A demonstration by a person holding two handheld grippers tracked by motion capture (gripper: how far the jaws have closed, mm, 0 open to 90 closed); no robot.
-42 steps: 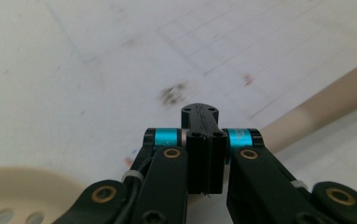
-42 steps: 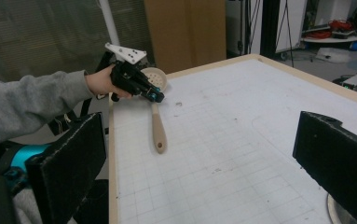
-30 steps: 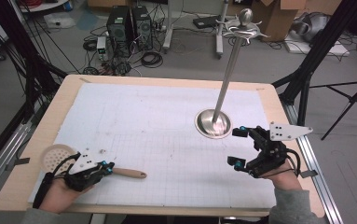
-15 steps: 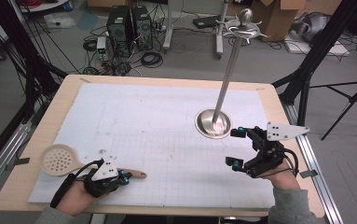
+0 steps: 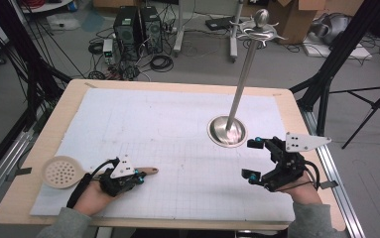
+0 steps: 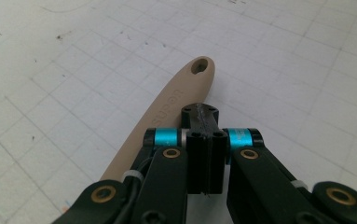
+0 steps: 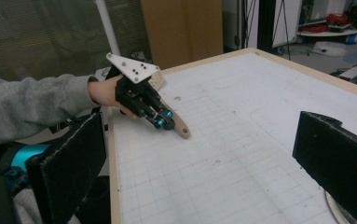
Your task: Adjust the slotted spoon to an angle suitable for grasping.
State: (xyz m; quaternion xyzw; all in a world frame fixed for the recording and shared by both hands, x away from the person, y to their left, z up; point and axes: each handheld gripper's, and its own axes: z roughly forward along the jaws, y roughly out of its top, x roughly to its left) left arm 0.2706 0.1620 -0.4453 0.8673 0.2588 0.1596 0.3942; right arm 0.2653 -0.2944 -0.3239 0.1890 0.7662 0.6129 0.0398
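The skimmer spoon (image 5: 73, 172) is lying flat on the white gridded mat (image 5: 177, 124) at the near left of the table (image 5: 286, 99), its perforated round head resting toward the left edge and its tan handle (image 6: 167, 116) pointing toward the middle of the mat. The left gripper (image 5: 137, 177) is sitting low over that handle, and in the left gripper view its jaws are standing pressed together with nothing between them, their tip lying just over the handle short of the hanging hole; whether the tip is touching the handle cannot be told. The right gripper (image 5: 251, 159) is hovering well apart at the near right of the mat, its jaws standing wide and gripping nothing. Just beyond it, the round steel base of an upright metal stand (image 5: 227, 131) is resting on the mat, its pole leaning slightly in the high view.
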